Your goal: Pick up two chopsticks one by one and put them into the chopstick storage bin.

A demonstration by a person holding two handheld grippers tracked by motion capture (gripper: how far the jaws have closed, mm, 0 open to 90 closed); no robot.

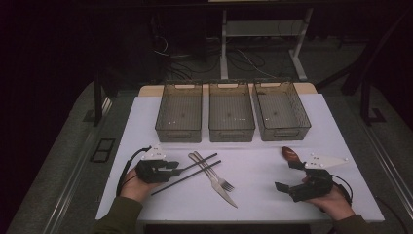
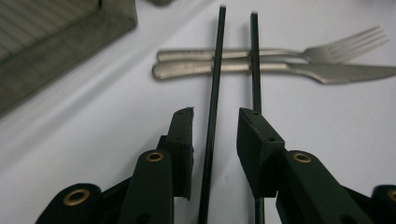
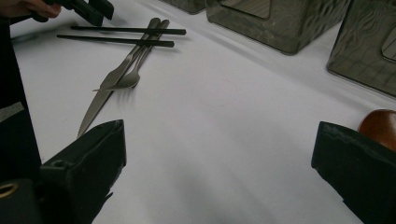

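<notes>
A: Chopsticks [image 1: 187, 169] — where do they lie?

B: On the white table [image 1: 263, 195], just left of the fork [image 1: 210, 170], their far ends crossing over the handles of the fork and the knife [image 1: 221, 187] beside it. The two black sticks lie side by side, a little apart.

A: And the left gripper [image 1: 171, 166]?

B: It sits left of the fork, at the near ends of the chopsticks. In the left gripper view one stick [image 2: 212, 112] runs up the gap between the jaws, and the other [image 2: 255, 60] passes behind the right-hand jaw.

A: Does it grip them?

B: No. The jaws stand partly open, with a gap on each side of the stick between them; the pads do not press it.

A: The right gripper [image 1: 286, 176]?

B: Well to the right of the fork, held in the person's hand near the table's front edge. Its jaws are wide apart with bare table between them; they hold nothing.

A: Anything close to it?

B: A brown wooden spoon [image 1: 291, 155], just beyond it and far right of the fork; in the right gripper view its rounded end [image 3: 380, 127] shows behind the right-hand jaw.

A: And behind the fork?

B: Three grey bins [image 1: 231, 127] in a row across the table's far side.
</notes>
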